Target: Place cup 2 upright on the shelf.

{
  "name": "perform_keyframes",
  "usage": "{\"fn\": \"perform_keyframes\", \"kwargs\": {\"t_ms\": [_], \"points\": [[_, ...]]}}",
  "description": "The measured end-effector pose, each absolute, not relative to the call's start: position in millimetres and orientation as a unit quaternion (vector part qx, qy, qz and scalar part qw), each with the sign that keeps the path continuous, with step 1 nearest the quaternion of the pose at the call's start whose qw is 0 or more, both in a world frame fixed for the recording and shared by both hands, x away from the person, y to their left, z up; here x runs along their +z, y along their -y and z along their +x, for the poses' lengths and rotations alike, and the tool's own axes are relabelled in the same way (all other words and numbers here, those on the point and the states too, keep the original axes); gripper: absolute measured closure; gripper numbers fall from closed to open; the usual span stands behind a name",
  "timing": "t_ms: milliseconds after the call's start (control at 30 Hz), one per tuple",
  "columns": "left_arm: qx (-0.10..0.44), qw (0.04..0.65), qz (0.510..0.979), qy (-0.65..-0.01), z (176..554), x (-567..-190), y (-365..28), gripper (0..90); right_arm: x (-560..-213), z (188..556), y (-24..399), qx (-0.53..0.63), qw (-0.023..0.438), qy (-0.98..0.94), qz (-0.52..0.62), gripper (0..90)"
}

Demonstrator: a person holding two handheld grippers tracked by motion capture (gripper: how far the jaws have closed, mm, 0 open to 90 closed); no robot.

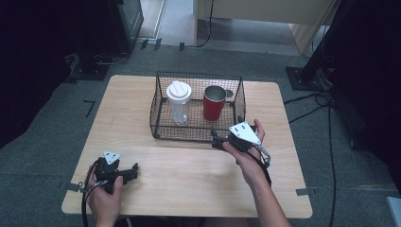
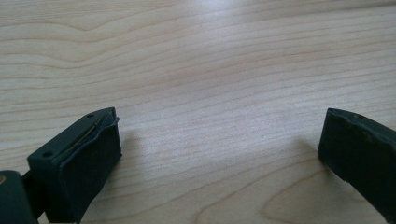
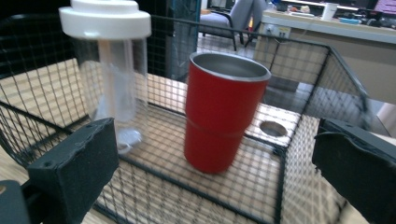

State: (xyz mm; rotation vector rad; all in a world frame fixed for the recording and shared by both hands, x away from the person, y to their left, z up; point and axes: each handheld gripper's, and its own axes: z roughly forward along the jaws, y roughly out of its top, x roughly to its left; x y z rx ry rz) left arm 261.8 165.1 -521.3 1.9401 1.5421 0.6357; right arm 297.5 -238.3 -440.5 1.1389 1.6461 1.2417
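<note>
Pale wood tabletop [image 1: 189, 179]: we hold the left gripper [image 1: 124, 173] low at the near-left corner, jaws apart, empty. Wire basket [image 1: 161, 125] mid-table holds a clear white-lidded bottle [image 1: 178, 101], then a red steel tumbler [image 1: 213, 103], both upright. Right gripper [image 1: 218, 140], jaws apart, sits just before the basket, nearer; tumbler lies straight ahead.

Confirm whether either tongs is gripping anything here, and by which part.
Nothing is held. The left tongs are open over bare table; the right tongs are open, facing the red cup in the wire basket.
</note>
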Motion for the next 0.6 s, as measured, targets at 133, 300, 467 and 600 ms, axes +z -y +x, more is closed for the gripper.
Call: {"fn": "perform_keyframes", "kwargs": {"t_ms": [133,300,467,600], "points": [[0.238,0.288,0.726,-0.577,261.8,-521.3,-165.1,0.0,-449.3,288.6,253.0,0.482,0.381,-0.641,0.459,0.5],[0.238,0.288,0.726,-0.577,261.9,-521.4,-165.0,0.0,-459.6,280.3,268.1,0.471,0.381,-0.641,0.470,0.5],[0.238,0.288,0.726,-0.577,261.8,-521.4,-165.1,0.0,-475.5,269.5,286.7,0.449,0.385,-0.646,0.482,0.5],[0.238,0.287,0.727,-0.576,261.7,-521.2,-165.3,0.0,-490.0,260.3,299.7,0.436,0.382,-0.648,0.493,0.5]]}}
